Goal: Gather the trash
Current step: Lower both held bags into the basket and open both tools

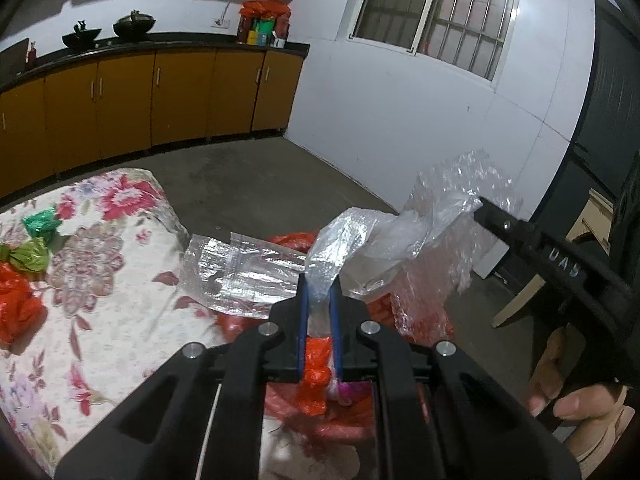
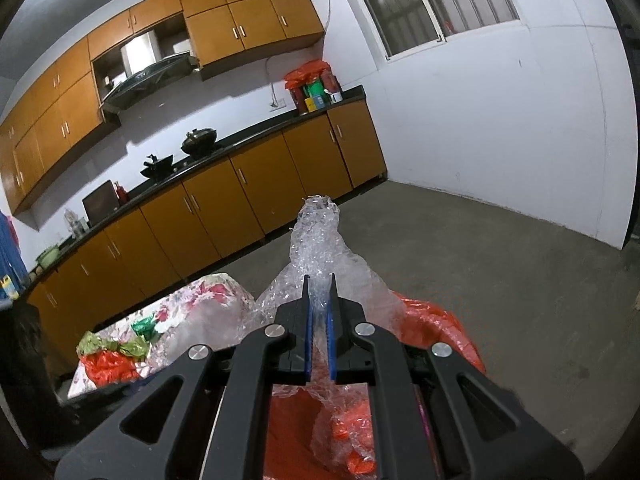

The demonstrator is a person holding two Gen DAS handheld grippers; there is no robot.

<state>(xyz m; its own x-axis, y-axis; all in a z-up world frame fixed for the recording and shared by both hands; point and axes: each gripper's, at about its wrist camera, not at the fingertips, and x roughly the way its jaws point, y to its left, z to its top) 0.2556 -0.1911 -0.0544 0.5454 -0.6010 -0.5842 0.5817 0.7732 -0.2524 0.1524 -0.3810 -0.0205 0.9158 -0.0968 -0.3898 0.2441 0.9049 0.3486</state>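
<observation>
On the left of the left wrist view, a tabletop point(image 1: 100, 312) covered with a flowered cloth carries a red plastic scrap point(image 1: 18, 308), with an olive-green wrapper point(image 1: 28, 256) just above it and a bright green wrapper point(image 1: 40, 222) above that. A silvery plastic sheet point(image 1: 240, 276) lies over the cloth's right edge. Next comes the left claw point(image 1: 319, 288), its blue pads drawn narrow and clamped on a strip of clear plastic film point(image 1: 340, 236), with a twist of red plastic point(image 1: 314, 384) showing between the pads lower down. Beneath it sits a red bag point(image 1: 420, 312). The film stretches rightward to the right claw point(image 1: 482, 202), whose black tip pinches a crinkled clear wrap point(image 1: 460, 184) above the bag; a hand point(image 1: 576, 404) holds that tool at the far right. In the right wrist view, the right claw point(image 2: 320, 292) is closed tight on the clear wrap point(image 2: 316, 240), which stands up in a bunch over the red bag point(image 2: 436, 332). Orange cabinets point(image 2: 260, 200) line the wall behind.
</observation>
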